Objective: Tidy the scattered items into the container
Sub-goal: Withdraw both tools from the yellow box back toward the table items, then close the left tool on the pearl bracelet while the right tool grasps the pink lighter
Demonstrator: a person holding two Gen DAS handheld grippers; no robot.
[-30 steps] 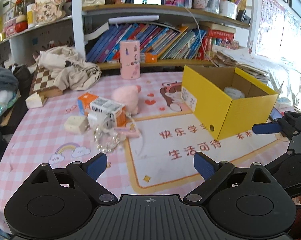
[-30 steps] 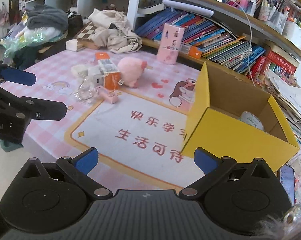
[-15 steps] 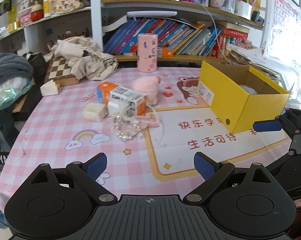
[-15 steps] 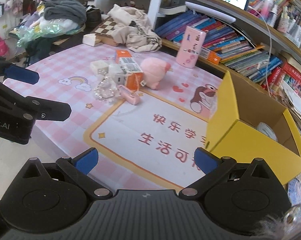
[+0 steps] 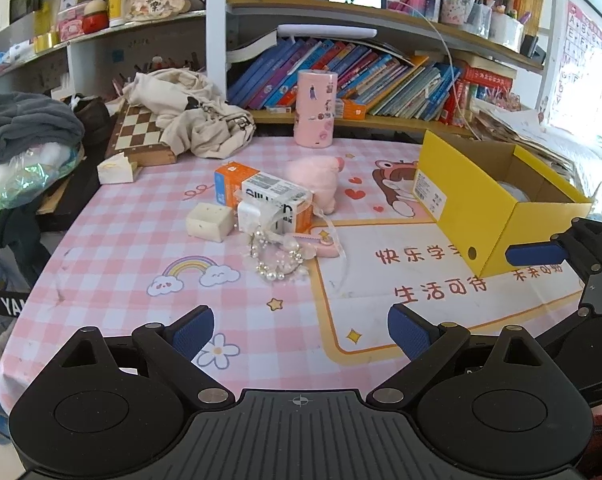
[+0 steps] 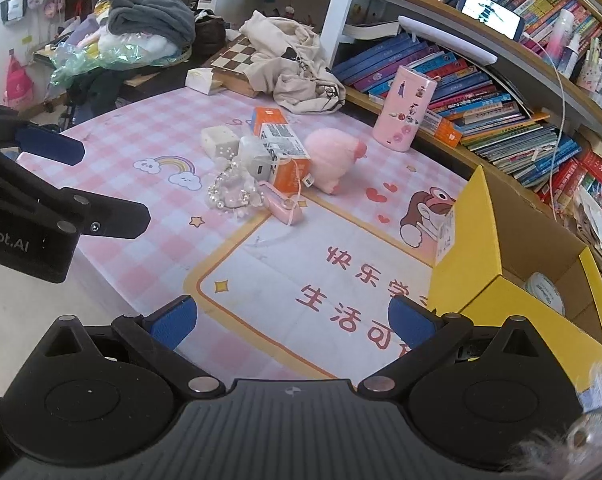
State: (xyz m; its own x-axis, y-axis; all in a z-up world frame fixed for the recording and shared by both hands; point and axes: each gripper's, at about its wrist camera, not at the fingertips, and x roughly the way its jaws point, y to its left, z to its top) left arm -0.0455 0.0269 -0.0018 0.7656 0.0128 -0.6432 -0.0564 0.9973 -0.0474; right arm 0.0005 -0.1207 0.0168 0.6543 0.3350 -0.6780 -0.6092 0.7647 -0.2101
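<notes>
The left gripper (image 5: 301, 330) hangs at the bottom of its view with jaws spread wide and nothing between them; the right gripper (image 6: 293, 318) is likewise spread and empty. The scattered things sit mid-frame on the pink checked tablecloth (image 5: 113, 264): an orange box (image 5: 261, 196), a pink plush toy (image 5: 313, 178), a white cube (image 5: 209, 222) and a bead bracelet (image 5: 279, 260) (all touching or just beside one another). The yellow box (image 5: 489, 208) stands at the right, well apart.
</notes>
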